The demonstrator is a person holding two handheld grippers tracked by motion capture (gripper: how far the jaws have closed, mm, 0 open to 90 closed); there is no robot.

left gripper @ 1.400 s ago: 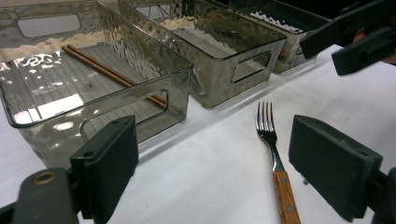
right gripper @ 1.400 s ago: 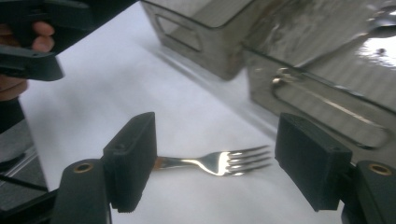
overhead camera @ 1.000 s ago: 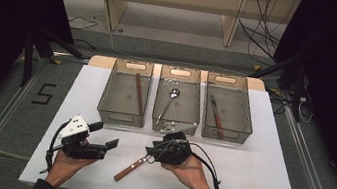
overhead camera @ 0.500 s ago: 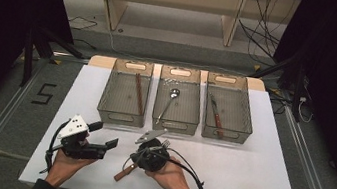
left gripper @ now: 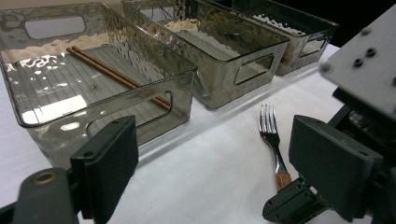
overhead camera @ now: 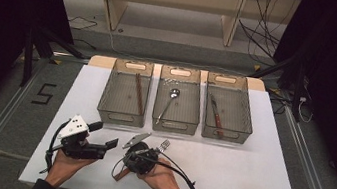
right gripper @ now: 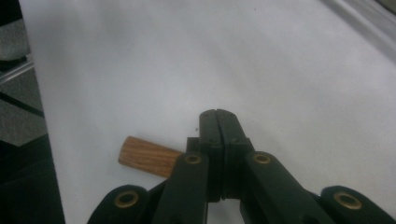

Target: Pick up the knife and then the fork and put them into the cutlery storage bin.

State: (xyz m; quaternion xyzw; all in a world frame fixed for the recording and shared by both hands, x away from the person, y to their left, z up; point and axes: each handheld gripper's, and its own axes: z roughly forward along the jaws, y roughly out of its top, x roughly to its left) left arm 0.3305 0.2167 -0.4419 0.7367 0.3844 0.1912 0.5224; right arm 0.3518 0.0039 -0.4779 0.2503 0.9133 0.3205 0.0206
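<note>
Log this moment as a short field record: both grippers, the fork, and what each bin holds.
right gripper: jaws shut, pressed together above the fork's wooden handle; nothing visibly clamped between them
left gripper: jaws open, empty, aimed toward the fork
fork: lies flat on the white table, tines toward the bins, wooden handle end under the right gripper
left bin: chopsticks
middle bin: spoon
right bin: wooden-handled utensil, type unclear
</note>
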